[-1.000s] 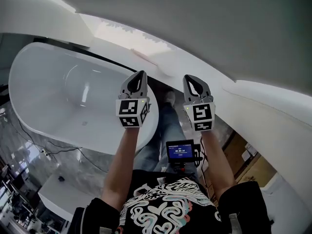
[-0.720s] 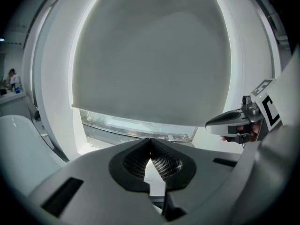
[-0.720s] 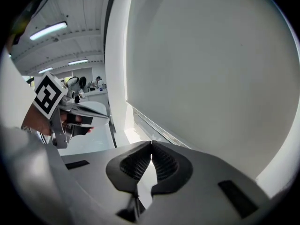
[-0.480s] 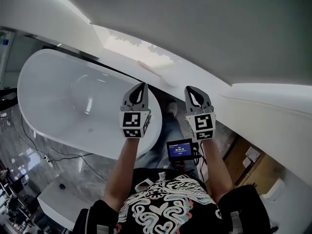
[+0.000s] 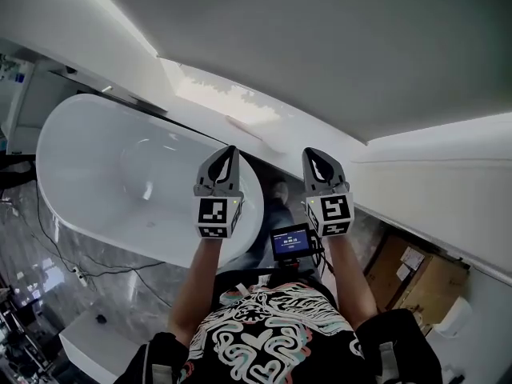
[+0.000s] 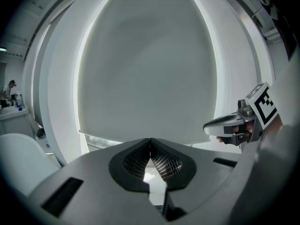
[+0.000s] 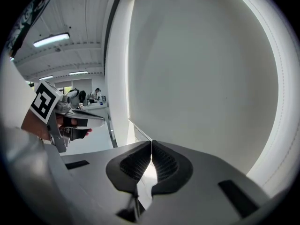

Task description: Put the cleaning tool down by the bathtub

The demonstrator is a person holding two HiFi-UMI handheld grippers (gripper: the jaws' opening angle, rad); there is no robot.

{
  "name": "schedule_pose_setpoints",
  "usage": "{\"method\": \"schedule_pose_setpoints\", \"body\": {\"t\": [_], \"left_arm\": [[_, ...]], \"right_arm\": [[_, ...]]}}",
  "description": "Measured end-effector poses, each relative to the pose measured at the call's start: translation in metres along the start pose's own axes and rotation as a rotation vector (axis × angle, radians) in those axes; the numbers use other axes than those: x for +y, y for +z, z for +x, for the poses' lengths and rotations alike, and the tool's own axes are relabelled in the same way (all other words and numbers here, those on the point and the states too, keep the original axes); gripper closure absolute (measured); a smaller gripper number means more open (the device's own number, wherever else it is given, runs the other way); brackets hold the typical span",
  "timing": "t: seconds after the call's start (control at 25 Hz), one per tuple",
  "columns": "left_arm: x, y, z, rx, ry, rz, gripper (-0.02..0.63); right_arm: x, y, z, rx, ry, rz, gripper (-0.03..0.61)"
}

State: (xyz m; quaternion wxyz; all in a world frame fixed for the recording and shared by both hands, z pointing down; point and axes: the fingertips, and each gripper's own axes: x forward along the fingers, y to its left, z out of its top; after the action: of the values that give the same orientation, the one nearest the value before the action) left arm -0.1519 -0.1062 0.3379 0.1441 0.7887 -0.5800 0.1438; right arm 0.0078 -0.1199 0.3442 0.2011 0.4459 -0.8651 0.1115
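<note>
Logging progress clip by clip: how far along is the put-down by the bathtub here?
Done: cannot confirm. No cleaning tool shows by the bathtub or anywhere in view.
In hand: nothing. The left gripper and right gripper are both shut and empty, raised side by side.
Left: unclear. The tool was either set down out of sight or not yet picked up.

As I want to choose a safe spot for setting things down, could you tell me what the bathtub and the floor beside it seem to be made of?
Bathtub: glossy white, probably acrylic or enamel, since soft highlights glint on its smooth curved wall. Floor: grey and veined, likely polished stone or marble-look tile, with a faint sheen.
</note>
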Motion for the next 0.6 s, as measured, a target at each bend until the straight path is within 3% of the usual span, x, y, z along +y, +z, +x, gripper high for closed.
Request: {"method": "schedule_pose_setpoints", "body": {"t": [0.6], "left_arm": [[0.007,0.087,-0.071,-0.188,0.046,-0.021,0.597]], "right_arm": [[0.01,0.081,-0.063,-0.141,-0.057,-0.017,0.551]]}}
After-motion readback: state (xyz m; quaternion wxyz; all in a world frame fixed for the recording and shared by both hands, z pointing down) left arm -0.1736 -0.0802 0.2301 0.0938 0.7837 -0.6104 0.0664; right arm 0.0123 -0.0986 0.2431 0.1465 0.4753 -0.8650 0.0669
